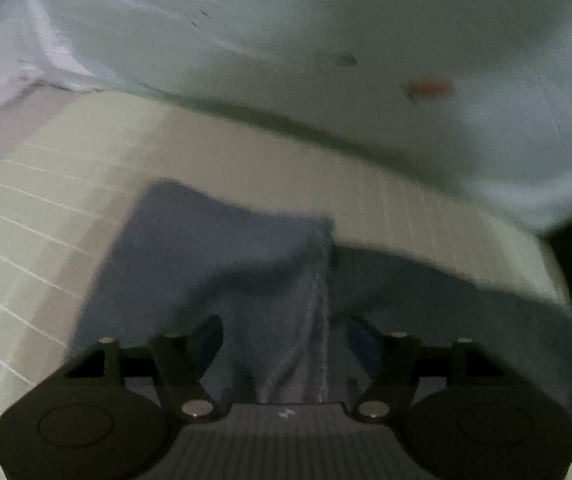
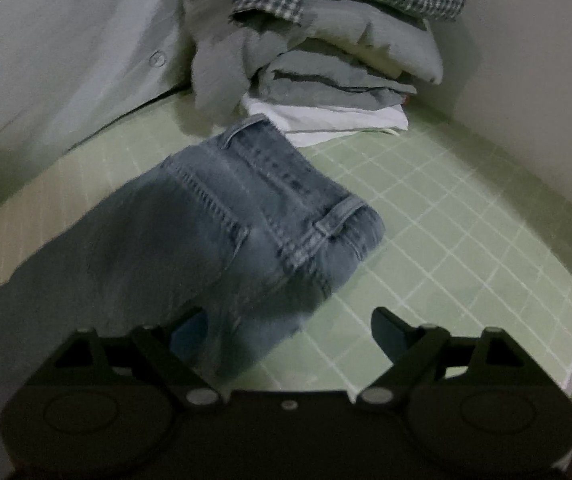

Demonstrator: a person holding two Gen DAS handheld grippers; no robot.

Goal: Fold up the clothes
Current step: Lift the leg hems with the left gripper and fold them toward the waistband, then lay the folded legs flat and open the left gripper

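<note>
Gripping a bunched ridge of blue denim between closed-in jaws: left gripper, with the jeans spilling forward from its fingertips and draping left and right over a pale green gridded mat. Lying beyond the denim, a light bluish garment, blurred, marked with a small orange spot.

Hovering wide open and holding nothing: right gripper, fingers spread well apart. Lying just ahead and left of centre, the folded jeans, waistband and belt loop facing up, near end reaching between the fingers and touching or nearly touching the left one. Resting on the same green mat. Standing behind the denim, a stack of folded clothes, checked shirt on top, white piece at the bottom. Spreading at left, a pale buttoned shirt.
</note>
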